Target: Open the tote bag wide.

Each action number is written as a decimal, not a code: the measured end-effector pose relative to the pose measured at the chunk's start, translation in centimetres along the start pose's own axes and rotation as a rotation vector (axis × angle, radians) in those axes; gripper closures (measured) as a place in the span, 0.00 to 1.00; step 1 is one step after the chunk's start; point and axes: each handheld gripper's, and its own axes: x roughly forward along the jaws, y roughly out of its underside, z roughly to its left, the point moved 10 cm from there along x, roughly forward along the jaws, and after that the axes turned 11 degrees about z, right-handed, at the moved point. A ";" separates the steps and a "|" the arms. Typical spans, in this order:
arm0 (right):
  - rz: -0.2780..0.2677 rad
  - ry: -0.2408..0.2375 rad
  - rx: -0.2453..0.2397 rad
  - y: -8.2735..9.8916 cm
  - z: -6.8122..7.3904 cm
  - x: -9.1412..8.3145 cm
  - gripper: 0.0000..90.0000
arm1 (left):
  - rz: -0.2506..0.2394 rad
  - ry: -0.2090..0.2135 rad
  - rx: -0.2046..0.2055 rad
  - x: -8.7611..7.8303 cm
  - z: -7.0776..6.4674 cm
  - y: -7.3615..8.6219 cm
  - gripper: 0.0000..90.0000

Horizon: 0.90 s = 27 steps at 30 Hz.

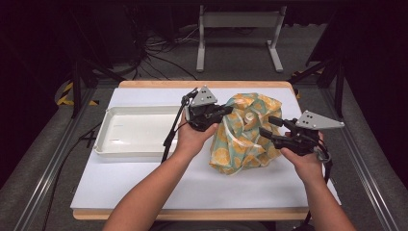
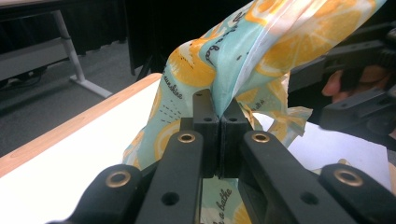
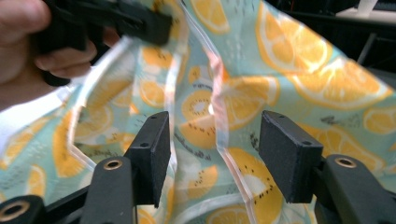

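High view: the fruit-print bag (image 1: 245, 132) is seen right of centre, pinched at its left by the left gripper (image 1: 226, 111). Left gripper view — jaws clamped on it. Right gripper view — the right gripper (image 3: 212, 161) is held apart; nothing gripped, the handling barely begun.

Table bright from overhead, bkgd dark, near hand blurred
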 end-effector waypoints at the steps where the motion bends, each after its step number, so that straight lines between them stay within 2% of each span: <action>1: 0.010 0.006 0.007 0.3 -0.2 0.4 0.49 | 0.000 0.001 0.000 0.0 0.0 0.0 0.98; 3: 0.026 0.024 0.011 0.8 -0.6 0.9 0.48 | 0.001 0.001 0.007 0.1 -0.1 0.0 0.98; 7: 0.049 0.030 0.037 1.5 -1.5 2.2 0.45 | 0.002 0.005 0.008 0.0 -0.2 0.0 0.98; 12: 0.070 0.009 0.053 2.0 -2.0 3.3 0.41 | 0.004 0.003 0.012 0.1 -0.1 0.0 0.98; 16: 0.069 -0.010 0.046 2.0 -2.1 3.9 0.38 | 0.004 0.008 0.008 0.1 -0.2 0.0 0.98; 21: 0.094 -0.049 0.053 2.3 -2.2 4.6 0.35 | 0.005 0.012 0.008 0.1 -0.3 0.0 0.98; 23: 0.105 -0.053 0.049 2.5 -2.3 4.8 0.39 | 0.005 0.011 0.007 0.2 -0.3 0.0 0.98; 24: 0.112 -0.044 0.038 2.5 -2.3 4.8 0.47 | 0.007 0.014 0.006 0.3 -0.3 0.0 0.98; 27: 0.111 -0.043 0.017 2.5 -2.3 4.6 0.56 | 0.004 0.013 0.008 0.4 -0.4 -0.1 0.98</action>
